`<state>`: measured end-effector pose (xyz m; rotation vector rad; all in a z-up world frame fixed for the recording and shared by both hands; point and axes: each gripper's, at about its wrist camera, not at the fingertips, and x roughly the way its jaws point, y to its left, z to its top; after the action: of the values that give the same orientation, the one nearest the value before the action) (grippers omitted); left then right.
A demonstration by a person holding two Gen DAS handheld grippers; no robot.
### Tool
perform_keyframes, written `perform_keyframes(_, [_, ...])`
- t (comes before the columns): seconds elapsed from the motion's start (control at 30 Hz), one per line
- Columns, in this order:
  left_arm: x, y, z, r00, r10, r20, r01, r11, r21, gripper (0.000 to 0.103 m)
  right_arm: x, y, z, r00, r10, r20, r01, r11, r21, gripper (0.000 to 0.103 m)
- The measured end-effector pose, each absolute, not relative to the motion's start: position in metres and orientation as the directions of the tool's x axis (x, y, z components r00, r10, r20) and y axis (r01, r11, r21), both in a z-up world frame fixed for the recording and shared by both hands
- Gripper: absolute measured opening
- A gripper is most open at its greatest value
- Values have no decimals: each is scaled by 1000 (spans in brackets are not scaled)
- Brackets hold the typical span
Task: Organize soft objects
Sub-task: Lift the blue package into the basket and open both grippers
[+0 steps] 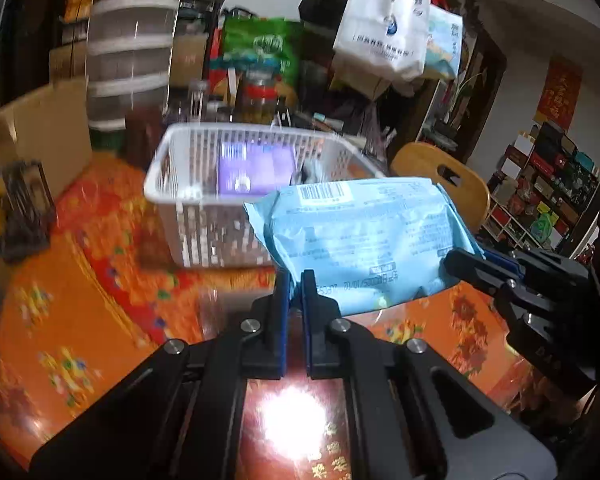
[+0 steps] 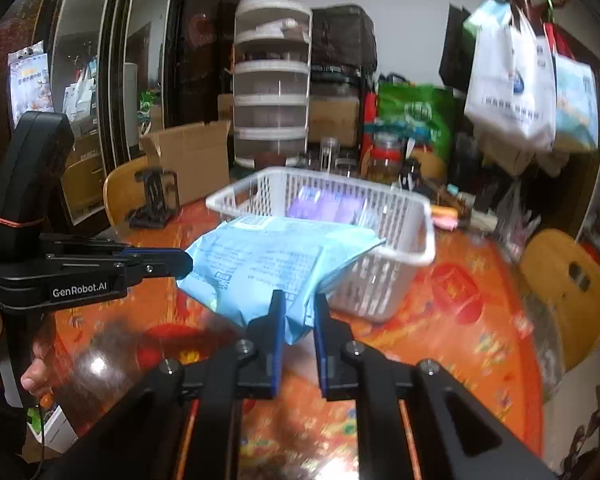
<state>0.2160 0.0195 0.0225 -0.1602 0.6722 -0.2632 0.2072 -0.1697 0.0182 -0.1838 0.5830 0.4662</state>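
A soft light-blue pack (image 1: pixel 364 236) with printed text and a barcode hangs above the table, held at both ends. My left gripper (image 1: pixel 297 280) is shut on its near left corner. My right gripper (image 2: pixel 299 300) is shut on the opposite end of the light-blue pack (image 2: pixel 268 260). In the left wrist view the right gripper (image 1: pixel 466 262) pinches the pack's right edge; in the right wrist view the left gripper (image 2: pixel 182 262) pinches its left edge. Just behind the pack stands a white slatted basket (image 1: pixel 204 200), also seen as the basket (image 2: pixel 400 240), with a purple pack (image 1: pixel 256 174) inside.
The table carries an orange-red floral cloth (image 1: pixel 80 300). A cardboard box (image 2: pixel 192 160), a dark stand (image 2: pixel 156 196), jars (image 2: pixel 384 156) and a tiered container (image 2: pixel 272 92) crowd the far side. Wooden chairs (image 2: pixel 564 288) stand around. Bags (image 2: pixel 516 92) hang at the back right. A hand (image 2: pixel 36 372) grips the left handle.
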Motion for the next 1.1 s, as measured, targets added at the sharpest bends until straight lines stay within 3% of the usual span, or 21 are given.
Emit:
perform_keyframes(0.27, [249,22,92,808,-257,-531,196,966,-169,5,220,-162,87,800,365,-477,-462,881,-102,11])
perform_keyframes(0.5, [299,30,122,831,-207,-516,163,978,-129,5,261,-149,122,824,355,-440,-453,881,-138,11])
perform_keyframes(0.7, [359,37,100,812,-169,-559,118,985,-126,5,311,-139,121,813,370,-449,-463,879,-115,11])
perform_keyframes(0.97, [413,40,39,756,-170,-632,106,985,-138,5,373,-128,72,777,346,-526,-460,883,-98,13])
perform_keyframes(1.0, [417,40,34,759,-136,-636,86,990,-110,6,378,-126,66,775,343,-530,-455,886,-92,15])
perform_keyframes(1.03, [420,40,28,756,-112,-645,76,994,-84,14,384,-125,58,773,339,-537,-453,887,-91,22])
perform_keyframes(1.07, [420,41,24,752,-114,-650,76,993,-86,20,387,-123,53,771,336,-542,-454,886,-96,39])
perform_keyframes(1.1, [420,43,20,750,-118,-651,77,993,-91,34,391,-121,46,773,315,-550,-442,890,-111,51])
